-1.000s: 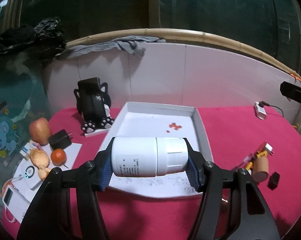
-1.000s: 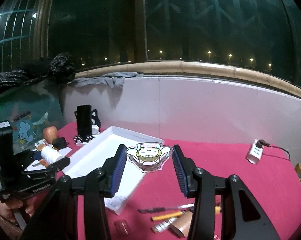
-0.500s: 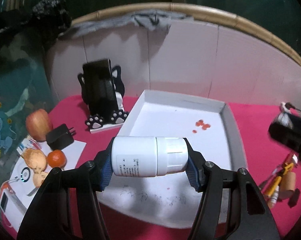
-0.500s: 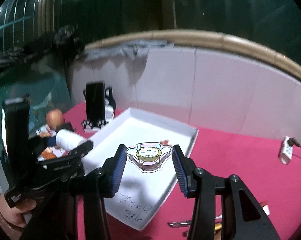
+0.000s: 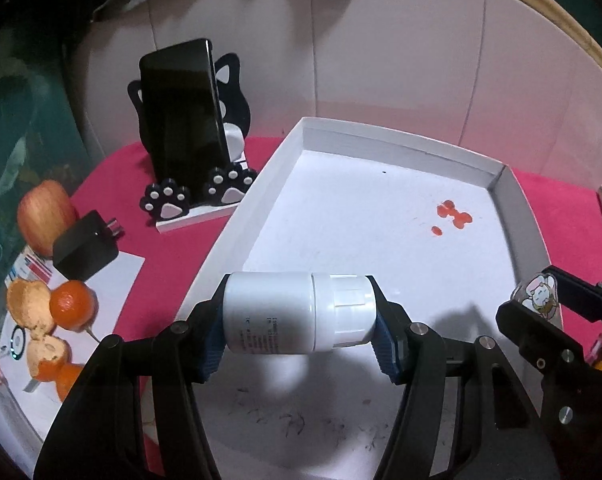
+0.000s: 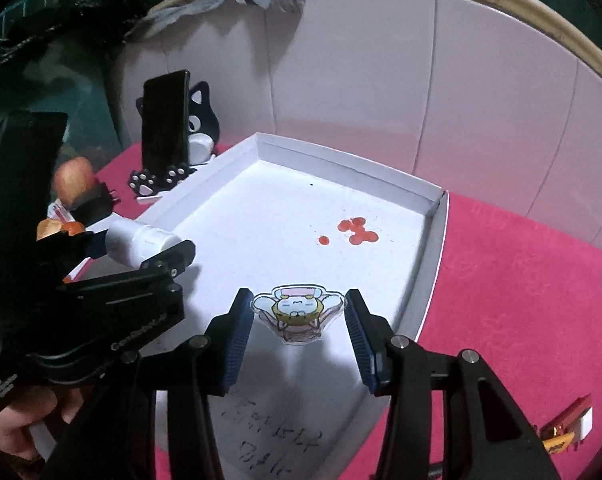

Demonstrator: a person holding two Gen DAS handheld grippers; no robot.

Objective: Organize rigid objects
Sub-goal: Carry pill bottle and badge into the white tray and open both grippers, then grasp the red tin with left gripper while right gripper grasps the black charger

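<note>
Overhead, left gripper (image 5: 299, 318) clamping white bottle (image 5: 297, 312), right gripper (image 6: 299, 316) pinching sticker (image 6: 299, 312), tray (image 6: 433, 240) floor bare between rims.

White bottle (image 5: 299, 312) (pink cloth (image 5: 173, 248))

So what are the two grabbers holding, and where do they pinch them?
The left gripper pinches the white bottle end to end, base and cap. The right gripper pinches the cartoon charm by its side edges.
</note>
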